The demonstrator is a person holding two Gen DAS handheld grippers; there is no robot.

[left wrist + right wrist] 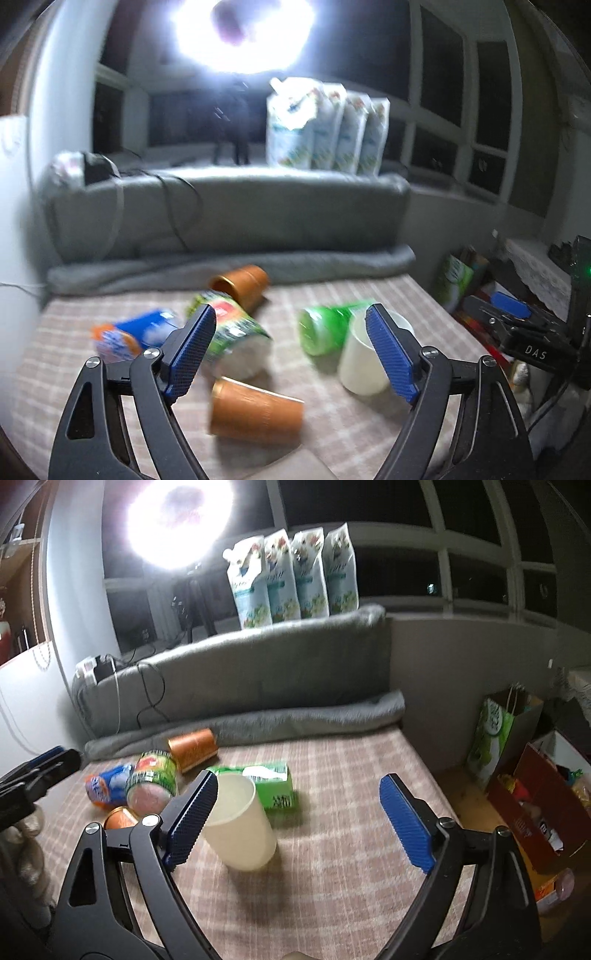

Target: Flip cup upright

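The cream cup (240, 823) stands on the checked mat (351, 775), mouth up but leaning, just beside the right gripper (301, 818)'s left finger. Two orange cups (255, 410) lie on their sides. Both the right and the left gripper (291, 350) are spread wide, holding nothing.

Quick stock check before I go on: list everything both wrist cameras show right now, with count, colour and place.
Cream plastic cup: 1, standing mouth-up, near middle of mat.
Orange-brown plastic cups: 2, on their sides; one near, one far by the blanket.
Green printed cup: 1, on its side, left of centre.
Blue and orange cup: 1, on its side, far left.
Bright green cup: 1, lying behind the cream one.
Pink checked mat: 1, under everything.
Grey blanket: 1, along the back.
White refill pouches: 4, standing on the blanket.
Green paper bag: 1, right, on the floor.
Red cardboard box: 1, far right.
Left gripper: open, empty.
Right gripper: open, empty.
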